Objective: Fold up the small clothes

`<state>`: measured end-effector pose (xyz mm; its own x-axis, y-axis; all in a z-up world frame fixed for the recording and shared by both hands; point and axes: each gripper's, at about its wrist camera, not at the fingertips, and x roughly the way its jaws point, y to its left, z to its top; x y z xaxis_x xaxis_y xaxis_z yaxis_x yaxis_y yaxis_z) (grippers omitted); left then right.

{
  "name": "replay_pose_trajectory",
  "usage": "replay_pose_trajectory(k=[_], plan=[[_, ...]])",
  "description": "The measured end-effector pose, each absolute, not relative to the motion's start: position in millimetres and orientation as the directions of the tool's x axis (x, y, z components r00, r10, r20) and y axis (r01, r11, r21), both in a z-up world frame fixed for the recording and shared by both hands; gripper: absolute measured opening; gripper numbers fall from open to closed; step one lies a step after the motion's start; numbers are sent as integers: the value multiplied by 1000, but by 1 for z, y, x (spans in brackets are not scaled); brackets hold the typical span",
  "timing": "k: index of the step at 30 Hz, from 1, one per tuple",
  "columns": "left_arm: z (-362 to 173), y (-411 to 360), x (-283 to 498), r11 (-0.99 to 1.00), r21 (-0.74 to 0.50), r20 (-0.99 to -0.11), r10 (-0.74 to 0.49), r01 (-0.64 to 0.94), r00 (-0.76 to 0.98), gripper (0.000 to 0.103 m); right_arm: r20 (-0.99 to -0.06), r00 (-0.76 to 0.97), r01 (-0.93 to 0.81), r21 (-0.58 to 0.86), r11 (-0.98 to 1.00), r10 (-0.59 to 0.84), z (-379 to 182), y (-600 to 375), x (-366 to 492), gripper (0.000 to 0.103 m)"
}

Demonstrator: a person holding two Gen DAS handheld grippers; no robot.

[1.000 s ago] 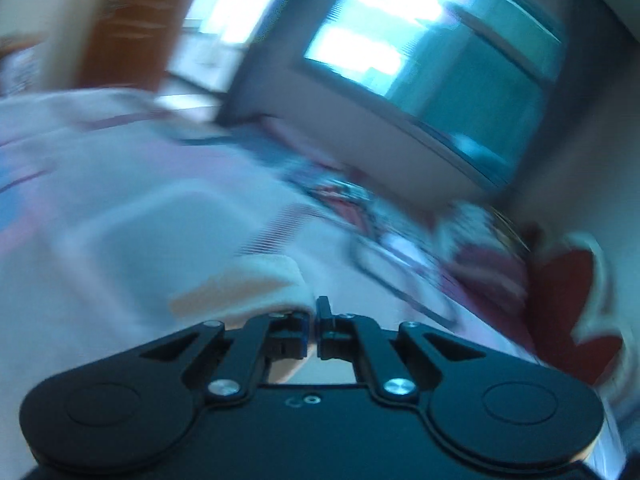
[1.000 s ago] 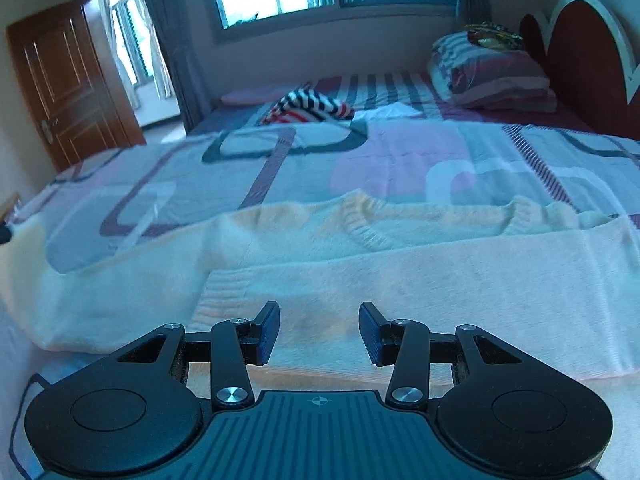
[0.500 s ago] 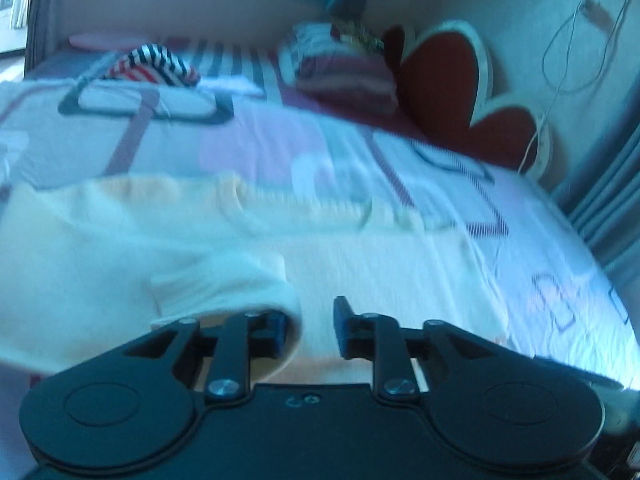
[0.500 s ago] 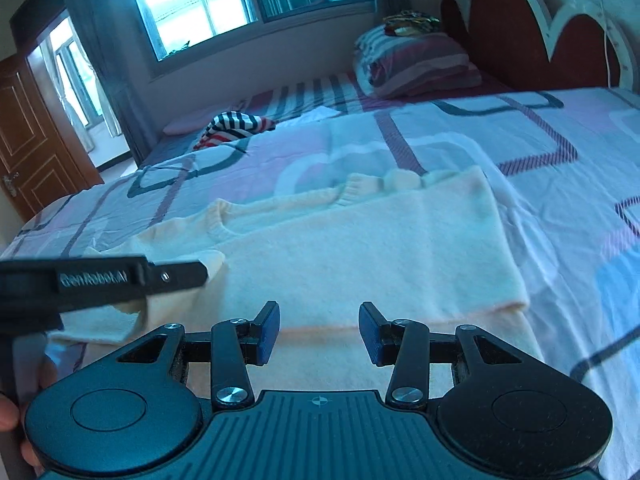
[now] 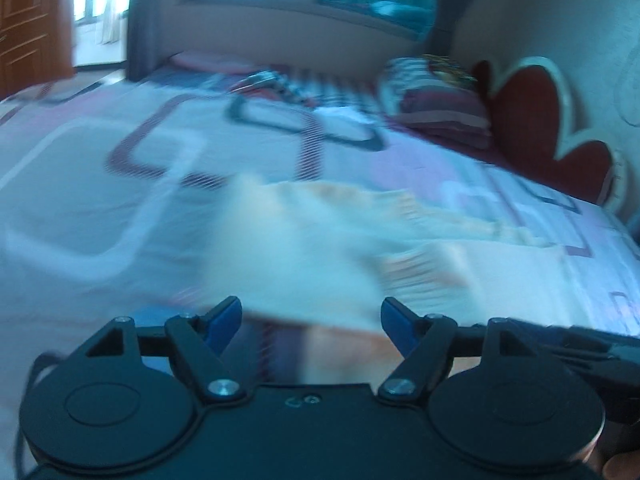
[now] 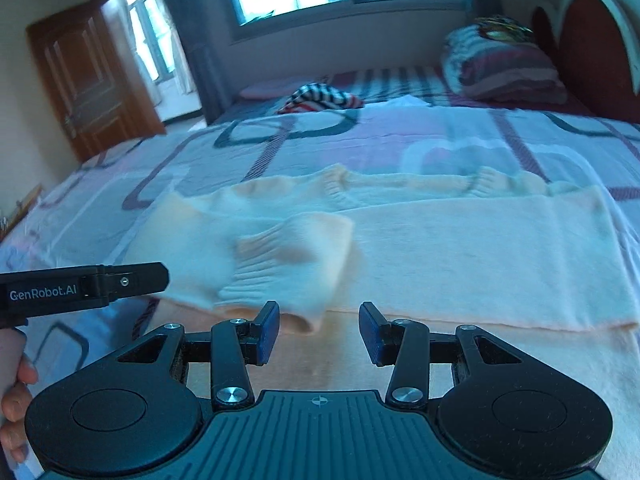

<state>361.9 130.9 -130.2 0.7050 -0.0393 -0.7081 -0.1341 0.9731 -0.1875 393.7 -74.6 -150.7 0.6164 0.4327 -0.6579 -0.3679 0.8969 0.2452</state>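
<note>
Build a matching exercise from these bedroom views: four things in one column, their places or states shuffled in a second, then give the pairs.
1. sweater sleeve
2. striped garment
3. folded quilts
4. left gripper

a. stacked beside the headboard
b. open, holding nothing
c. folded across the sweater's body
d. bunched at the bed's far side, below the window

Pairs: 1-c, 2-d, 3-a, 4-b

Cream sweater [image 6: 460, 256] on pink-and-blue patterned bedsheet [image 6: 400, 136]; blue-padded black grippers

A home bedroom is showing here. A patterned bedspread [image 6: 200, 160] is covering the bed, with a red scalloped headboard [image 6: 592, 48] standing behind and a brown wooden door [image 6: 84, 80] hanging open.
</note>
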Motion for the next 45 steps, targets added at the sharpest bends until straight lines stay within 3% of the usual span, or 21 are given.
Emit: replay_pose_trajectory(k=[6, 11, 13, 14, 15, 23, 28, 31, 40, 45], plan=[[-149, 151, 357, 972, -149, -732, 13, -179, 681, 72, -664, 666, -424, 39, 905, 340, -165, -47, 390, 44], [-154, 145, 365, 976, -128, -718, 31, -176, 695, 72, -656, 685, -426, -10, 905, 316, -171, -37, 407, 43], [-156, 142, 370, 977, -123, -717, 36, -177, 697, 72, -635, 693, -414, 38, 909, 342, -165, -42, 413, 31], [-157, 141, 371, 977, -119, -714, 41, -179, 698, 72, -625, 694, -404, 69, 912, 356, -161, -46, 417, 8], [-158, 140, 372, 977, -114, -711, 47, -181, 701, 72, -618, 698, -384, 105, 918, 362, -155, -52, 420, 3], [-161, 129, 376, 982, -95, -690, 51, -160, 722, 67, -565, 767, -123, 336, 934, 304, -125, -142, 447, 2], [-162, 124, 376, 983, -123, -666, 23, -140, 745, 28, -640, 725, 9, 380, 925, 256, -145, -189, 455, 2], [-162, 119, 375, 985, -132, -657, 0, -114, 754, 14, -658, 712, 101, 442, 891, 245, -157, -219, 451, 3], [-162, 129, 377, 969, -196, -669, -21, -149, 743, 12, -665, 726, 167, 415, 894, 173, -159, -249, 446, 5], [-162, 133, 378, 959, -225, -674, -28, -169, 738, 12, -682, 711, 216, 442, 871, 170, -170, -259, 448, 28]])
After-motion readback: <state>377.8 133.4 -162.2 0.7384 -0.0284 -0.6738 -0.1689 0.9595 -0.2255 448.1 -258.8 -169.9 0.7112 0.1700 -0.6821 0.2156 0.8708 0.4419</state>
